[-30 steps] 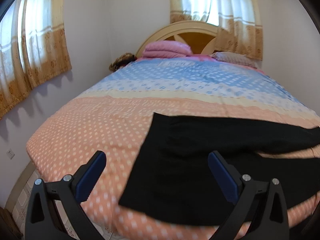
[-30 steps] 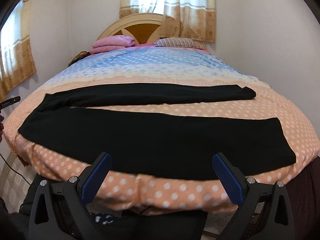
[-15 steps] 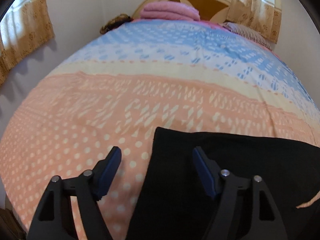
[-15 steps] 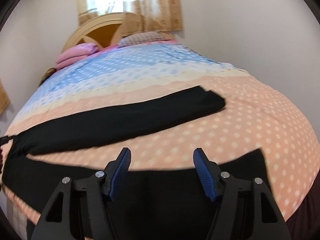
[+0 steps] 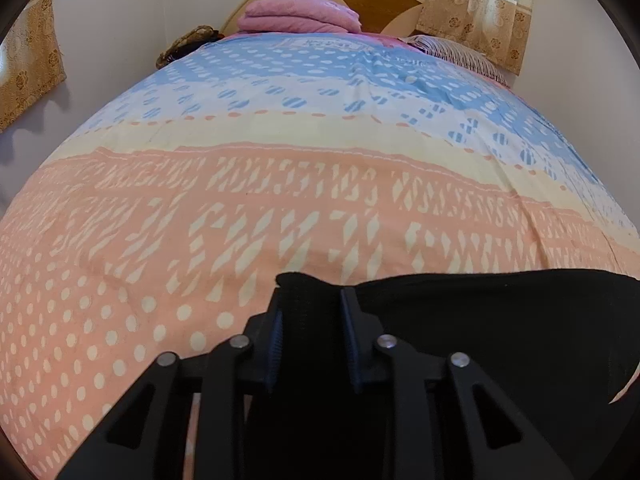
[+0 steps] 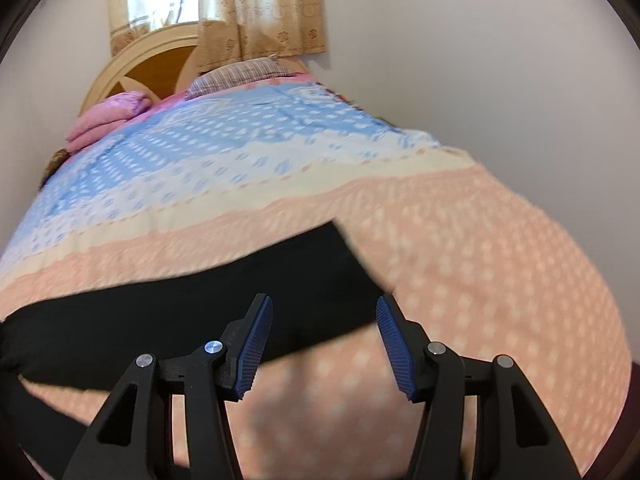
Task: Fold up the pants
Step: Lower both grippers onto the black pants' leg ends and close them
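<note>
two grips were what this step needed, and i had one. my left gripper (image 5: 310,312) was closing on the far corner of the pants (image 5: 500,332) at the waist end, black cloth bunched up between the pads. my right gripper (image 6: 324,336) was about half open and narrowing, hanging over the far leg's cuff (image 6: 328,264), nothing pinched yet that i could see. next, i judged, the right had to drop and bite that cuff so both ends could lift and fold toward the near leg. the pants were plain black, soft and limp, spread flat across the near, peach part of the bed (image 5: 200,240), legs apart and running to the right.
</note>
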